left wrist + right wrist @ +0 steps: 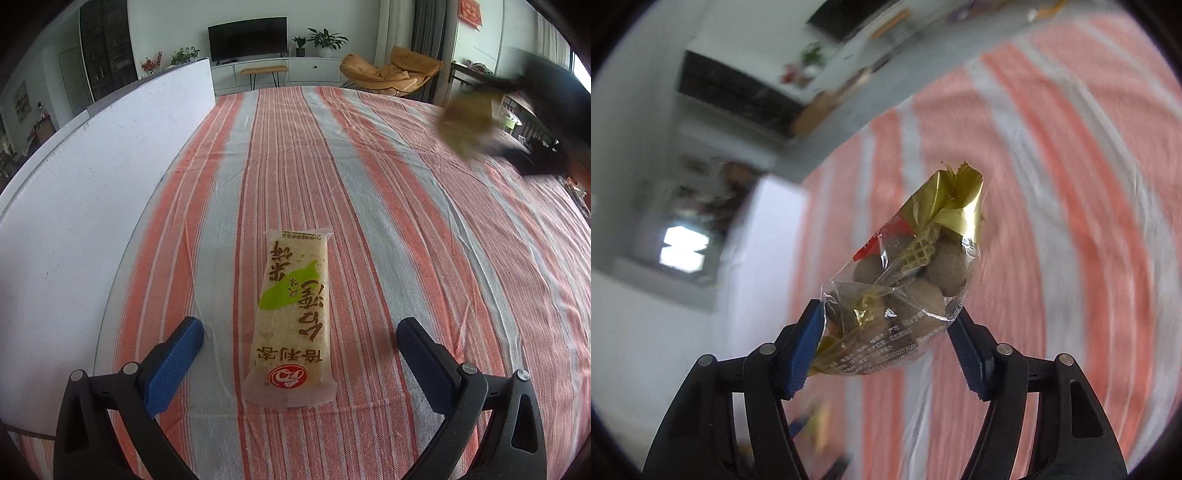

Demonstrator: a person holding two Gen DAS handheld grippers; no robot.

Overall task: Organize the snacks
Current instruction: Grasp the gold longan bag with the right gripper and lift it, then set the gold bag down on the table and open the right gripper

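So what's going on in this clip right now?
A person is sorting snacks on a table with a striped tablecloth, holding a gripper in each hand. The right gripper is shut on a clear bag of round brown snacks with a gold top, held in the air; the background blur suggests it is moving. The left gripper is open, its fingers on either side of a rice cracker packet lying flat on the cloth, not touching it.
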